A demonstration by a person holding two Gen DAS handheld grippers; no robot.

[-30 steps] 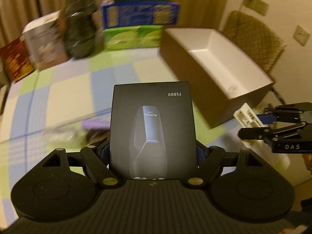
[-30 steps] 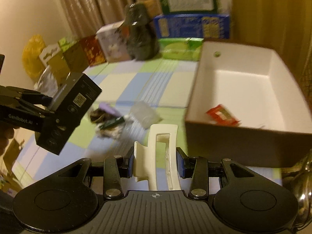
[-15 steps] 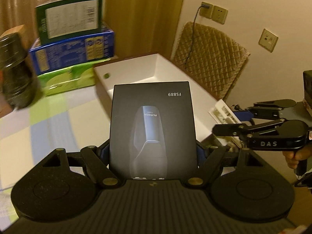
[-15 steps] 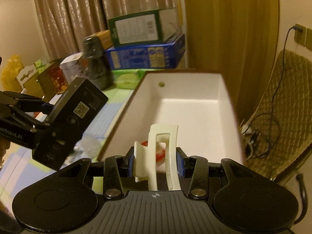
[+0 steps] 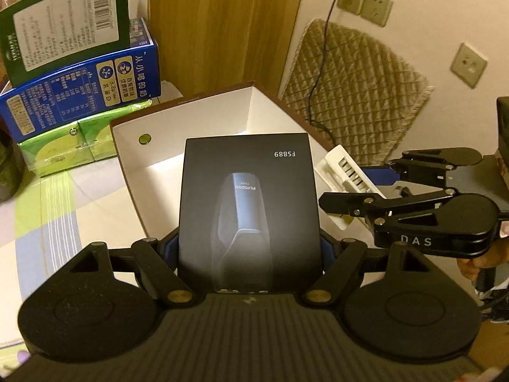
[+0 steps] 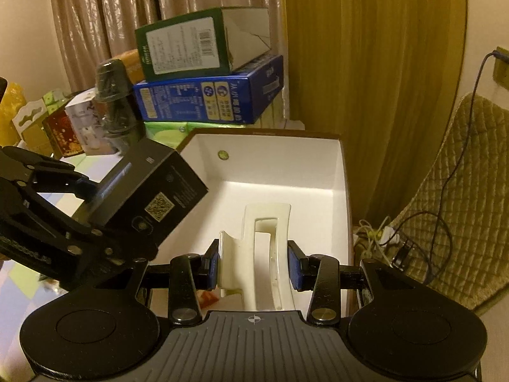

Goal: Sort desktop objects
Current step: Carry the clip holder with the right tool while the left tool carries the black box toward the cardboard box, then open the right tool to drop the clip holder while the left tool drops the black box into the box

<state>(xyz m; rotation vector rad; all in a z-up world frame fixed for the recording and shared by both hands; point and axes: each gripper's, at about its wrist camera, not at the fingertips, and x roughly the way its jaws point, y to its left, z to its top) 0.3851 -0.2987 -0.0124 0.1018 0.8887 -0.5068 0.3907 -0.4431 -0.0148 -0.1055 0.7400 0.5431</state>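
Black carton (image 5: 249, 210), printed FS889, pinched across its width by the left claw (image 5: 249, 248), held tilted over the near left edge of the open white box (image 6: 342, 172). Rigid cardboard with crisp corners, by the look of it light for its bulk; smooth printed faces likely slippery, so best gripped square on the 2 flat sides, low and near the middle, as here. Little risk of crushing unless squeezed hard.

Cream hair clip (image 6: 264, 248), pinched between the blue pads (image 6: 294, 267) of the right claw (image 6: 254, 264), hanging above the near end of the box interior. Hard plastic, stiff, glossy; teeth and hinge probably the brittle parts, so hold on the broad outer shells suits it better than on the prongs. Light enough to drop from low height without harm, in all likelihood.

Inside the box, a red scrap barely visible below the clip. Behind the box on the table (image 5: 95, 197), 3 stacked cartons: green-white on top (image 6: 197, 51), blue (image 6: 210, 95), lime green beneath. Quilted chair (image 5: 350, 95) far right.
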